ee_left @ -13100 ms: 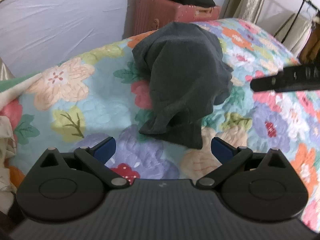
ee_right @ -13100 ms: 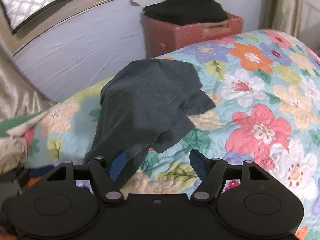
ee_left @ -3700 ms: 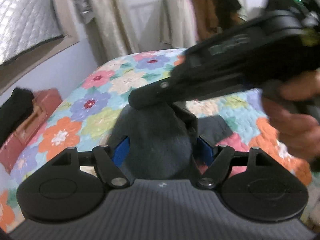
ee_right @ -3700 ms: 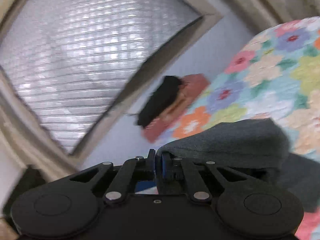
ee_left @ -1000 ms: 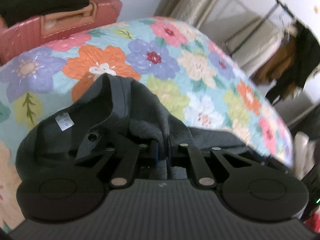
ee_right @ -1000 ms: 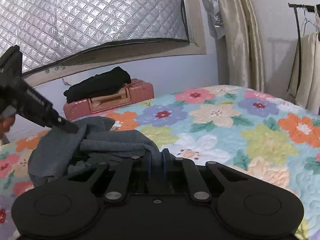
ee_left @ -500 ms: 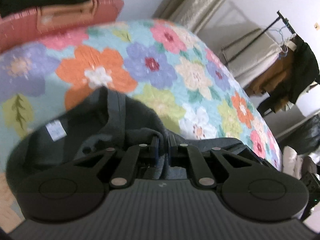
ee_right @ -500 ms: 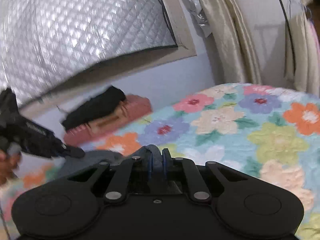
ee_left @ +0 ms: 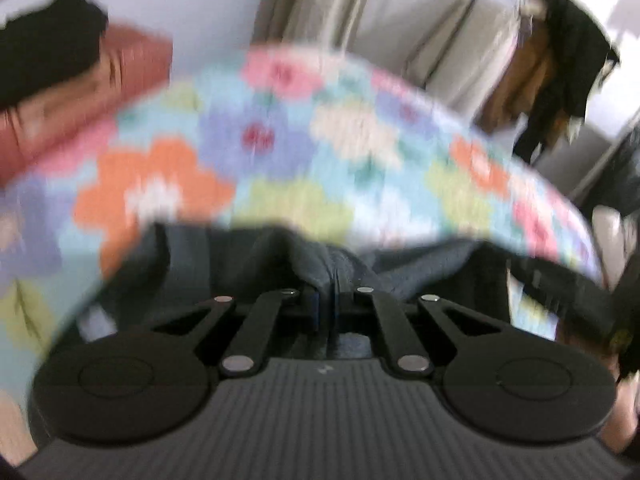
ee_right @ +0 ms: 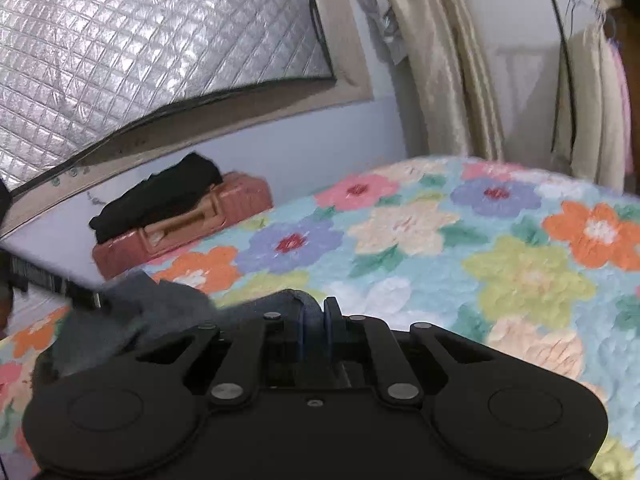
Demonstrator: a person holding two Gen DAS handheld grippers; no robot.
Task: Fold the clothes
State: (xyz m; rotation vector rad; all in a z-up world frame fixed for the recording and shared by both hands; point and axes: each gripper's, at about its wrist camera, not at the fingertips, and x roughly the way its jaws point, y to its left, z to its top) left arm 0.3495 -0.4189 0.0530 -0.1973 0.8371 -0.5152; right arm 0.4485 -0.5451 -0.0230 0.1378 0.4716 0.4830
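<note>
The dark grey garment (ee_left: 256, 264) is hanging bunched between the two tools, just above the flowered quilt (ee_left: 304, 168) of the bed. In the left wrist view, which is blurring heavily, its cloth is spreading to both sides of the left gripper (ee_left: 328, 300), with a collar-like band showing at the left and a pale label lower left. The jaws of this gripper are standing pressed together, pinching a fold of the grey cloth that is rising in a ridge right at the tips. At the right edge of that view the other tool's dark body is crossing in front of the cloth.

In the right wrist view the right gripper (ee_right: 316, 320) is likewise showing its jaws closed tight, with an edge of the dark grey garment (ee_right: 160, 308) caught between the blue pads (ee_right: 303, 326). From there the cloth is running leftward in a crumpled mass to where the tip of the left tool is entering at the left edge.

Beyond the quilt, a pink suitcase (ee_right: 184, 224) is lying by the pale wall with a black folded garment (ee_right: 160, 196) on top of it. Above it a window covered with quilted silver sheeting (ee_right: 140, 40) is filling the upper left, beige curtains (ee_right: 440, 60) are hanging beside it, and a clothes rack (ee_right: 568, 60) with pale garments is standing at the far right.
</note>
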